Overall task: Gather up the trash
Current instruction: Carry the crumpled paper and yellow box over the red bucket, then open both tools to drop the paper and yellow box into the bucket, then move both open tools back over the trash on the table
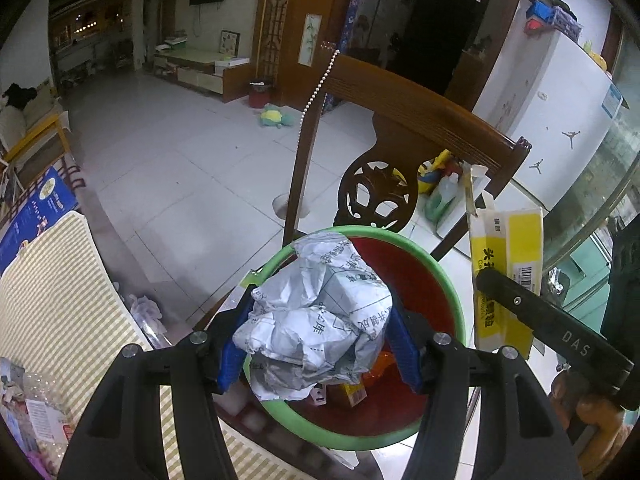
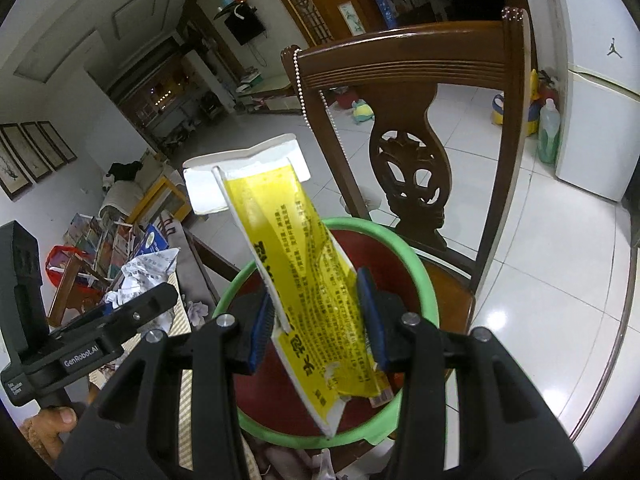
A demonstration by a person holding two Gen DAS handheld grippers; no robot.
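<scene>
A bin with a green rim (image 1: 452, 280) and red inside stands on a wooden chair seat. My left gripper (image 1: 320, 308) is shut on a crumpled ball of printed paper (image 1: 316, 320) and holds it just above the bin's opening. My right gripper (image 2: 316, 296) is shut on a flattened yellow carton (image 2: 288, 240), tilted up and to the left over the same bin rim (image 2: 416, 256). In the left wrist view the yellow carton (image 1: 508, 264) hangs at the bin's right. A few small scraps (image 1: 354, 390) lie at the bin's bottom.
The carved wooden chair back (image 2: 408, 176) rises behind the bin, with a bead chain (image 2: 300, 92) hung on it. A table with a striped cloth (image 1: 60, 300) and loose clutter is to the left. A white fridge (image 1: 560, 120) stands at the right, on a tiled floor (image 1: 180, 160).
</scene>
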